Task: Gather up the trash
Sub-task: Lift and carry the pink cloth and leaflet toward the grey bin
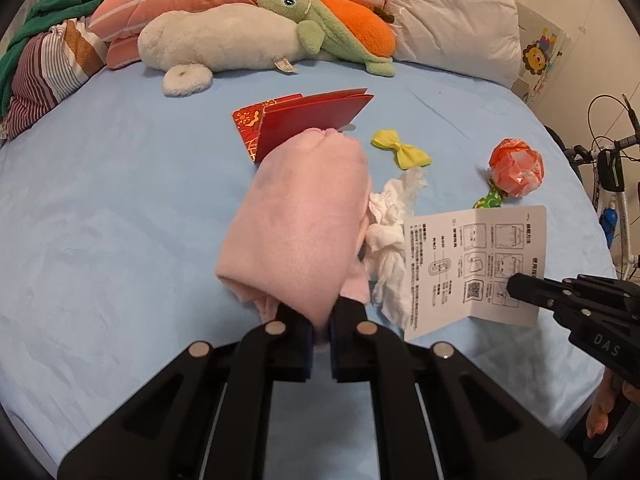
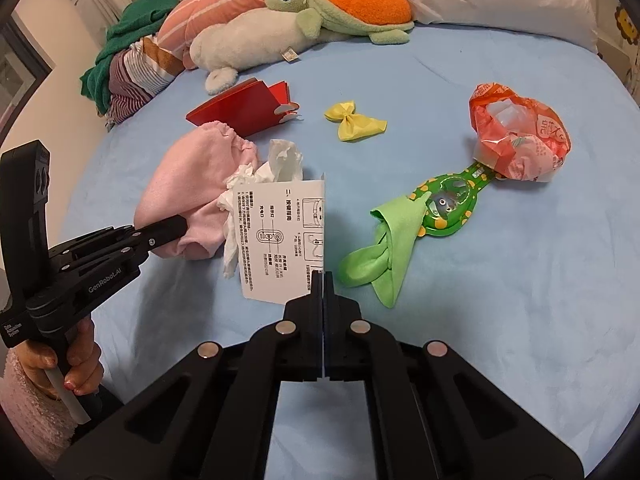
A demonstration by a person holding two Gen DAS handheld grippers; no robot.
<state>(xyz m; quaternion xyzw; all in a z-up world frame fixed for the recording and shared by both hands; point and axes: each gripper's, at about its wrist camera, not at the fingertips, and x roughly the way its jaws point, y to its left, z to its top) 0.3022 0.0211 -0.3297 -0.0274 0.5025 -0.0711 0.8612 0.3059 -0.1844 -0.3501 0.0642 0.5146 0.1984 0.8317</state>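
My left gripper (image 1: 320,312) is shut on a pink cloth (image 1: 300,220) and holds it over the blue bed sheet (image 1: 120,200); it also shows in the right wrist view (image 2: 176,226) with the cloth (image 2: 192,184). My right gripper (image 2: 322,276) is shut on a white instruction leaflet (image 2: 280,236), held upright; the leaflet shows in the left wrist view (image 1: 472,264) with the right gripper (image 1: 516,286). Crumpled white tissue (image 1: 388,224) lies between cloth and leaflet. An orange plastic wrapper (image 2: 520,136) lies to the right.
On the sheet lie a red folded card (image 1: 312,120), a yellow bow (image 2: 354,122), a green toy package (image 2: 448,204) and a green cloth (image 2: 384,248). A plush turtle (image 1: 340,24), white plush (image 1: 216,44), pillows and clothes line the bed's far end. A bicycle (image 1: 612,184) stands right.
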